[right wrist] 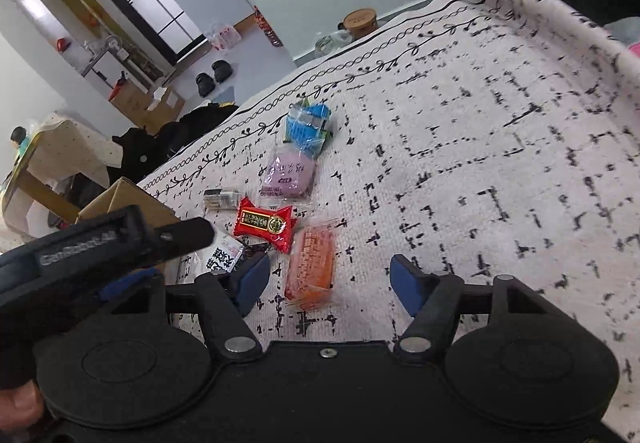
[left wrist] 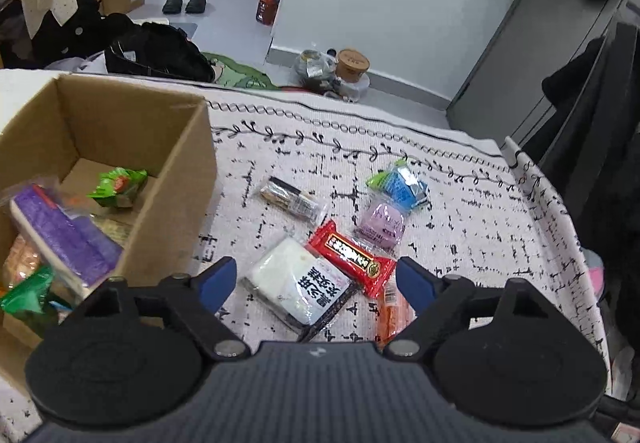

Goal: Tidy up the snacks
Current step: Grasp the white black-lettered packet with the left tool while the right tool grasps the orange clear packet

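Loose snack packs lie on the patterned tablecloth [left wrist: 460, 227]. My left gripper [left wrist: 316, 285] is open and straddles a white pack with black print [left wrist: 298, 283] without pressing it. A red pack [left wrist: 352, 257] leans on that pack's far corner. My right gripper [right wrist: 329, 283] is open, with an orange pack [right wrist: 312, 267] lying between its fingers, untouched. Beyond are the red pack [right wrist: 264, 223], a lilac pack [right wrist: 288, 171], a blue pack [right wrist: 308, 123] and a dark stick pack [right wrist: 222, 199]. The cardboard box [left wrist: 180, 179] at left holds green [left wrist: 118, 185] and purple [left wrist: 68, 235] packs.
The left tool's black housing [right wrist: 92, 247] crowds the right wrist view's left side, close to the right gripper. The cloth drops over the table edge [left wrist: 560, 211] at right. Bags, shoes and a bottle sit on the floor beyond the far edge.
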